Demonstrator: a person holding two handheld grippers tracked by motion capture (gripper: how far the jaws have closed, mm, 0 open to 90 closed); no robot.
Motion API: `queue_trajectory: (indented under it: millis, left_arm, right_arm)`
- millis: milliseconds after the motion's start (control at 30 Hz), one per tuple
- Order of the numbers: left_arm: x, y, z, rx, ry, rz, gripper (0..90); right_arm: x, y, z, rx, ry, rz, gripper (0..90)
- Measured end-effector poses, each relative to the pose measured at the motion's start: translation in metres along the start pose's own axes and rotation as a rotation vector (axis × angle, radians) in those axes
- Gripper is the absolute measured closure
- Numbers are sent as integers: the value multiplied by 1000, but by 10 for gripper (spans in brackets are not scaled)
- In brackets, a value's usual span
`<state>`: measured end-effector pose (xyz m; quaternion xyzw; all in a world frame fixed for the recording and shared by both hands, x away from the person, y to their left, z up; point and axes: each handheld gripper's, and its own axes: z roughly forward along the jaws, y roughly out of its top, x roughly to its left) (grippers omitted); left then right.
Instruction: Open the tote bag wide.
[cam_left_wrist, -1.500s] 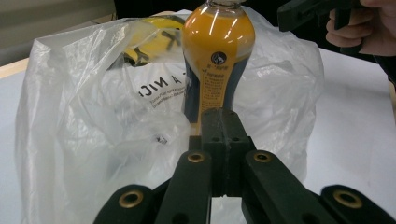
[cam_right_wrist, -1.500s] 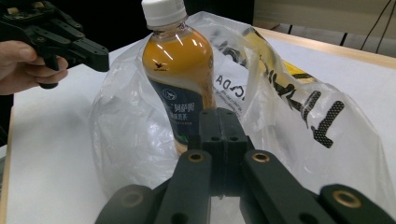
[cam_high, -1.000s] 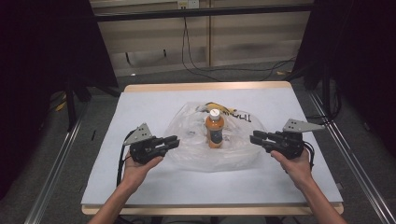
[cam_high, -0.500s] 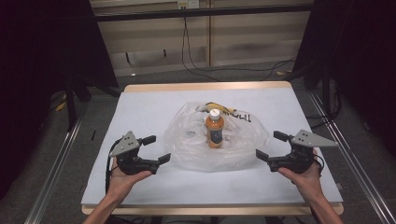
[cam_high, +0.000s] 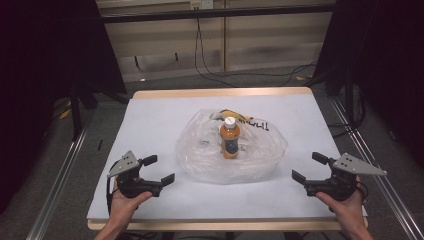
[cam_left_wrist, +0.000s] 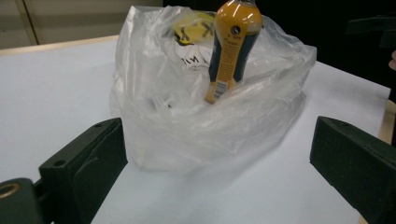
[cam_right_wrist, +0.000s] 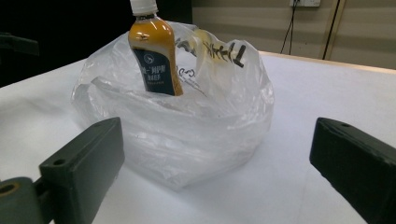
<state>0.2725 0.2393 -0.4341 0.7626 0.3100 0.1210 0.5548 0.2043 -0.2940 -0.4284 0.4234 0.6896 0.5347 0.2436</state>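
A clear plastic bag with black and yellow print lies crumpled in the middle of the white table. An orange drink bottle with a white cap and dark label stands upright inside it. My left gripper is open near the front left of the table, apart from the bag, jaws wide. My right gripper is open near the front right, also clear of the bag. Nothing sits between either pair of jaws.
The table's wooden edge runs along the back. Metal rails flank the table on both sides. Cables trail over the floor behind, in front of a pale wall panel. Bare white surface surrounds the bag.
Both grippers have drawn back from the bag toward the table's front edge and outward, and their jaws have opened. The bag and bottle have stayed put.
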Motion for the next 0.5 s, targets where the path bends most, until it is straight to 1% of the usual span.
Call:
queue_trajectory:
  millis: [33, 67, 100, 133, 167, 267, 300, 333, 367, 400, 433, 467, 500]
  left_arm:
    - [-2, -6, -2, 3, -8, 4, 34]
    - [-2, -6, -2, 3, -8, 4, 28]
    - [-2, -8, -4, 6, -11, 2, 28]
    - [-3, -10, -6, -5, -17, 4, 27]
    - [-4, -11, -8, -5, -5, 11, 27]
    - [-9, -17, -10, 3, 7, 11, 25]
    - [-8, -18, -11, 7, -6, 28, 25]
    - [-9, -18, -12, 5, -2, 29, 25]
    - [-8, -18, -12, 5, -9, 38, 25]
    - [-6, -18, -12, 23, 15, 51, 20]
    - [-5, -18, -12, 23, 22, 49, 20]
    - [-3, -19, -12, 16, 16, 34, 20]
    - [-2, -20, -12, 20, 21, 25, 21]
  right_arm:
    - [-1, -3, -1, -6, -8, 6, 38]
    - [-1, -3, -1, -6, -8, 6, 38]
    - [-2, -7, -3, -2, -13, 10, 36]
    - [-3, -9, -5, 0, -13, 19, 43]
    - [-3, -10, -6, -8, -19, 41, 44]
    - [-3, -14, -9, 4, -33, 31, 37]
    - [-3, -14, -10, 0, -35, 26, 40]
    - [-2, -15, -11, 0, -37, 27, 43]
    - [-2, -15, -11, -5, -42, 30, 42]
    - [-3, -16, -11, -1, -47, 16, 41]
    - [-3, -17, -10, 9, -54, 20, 38]
    - [-3, -19, -9, 14, -49, 26, 36]
    - [-4, -19, -8, 21, -45, 27, 36]
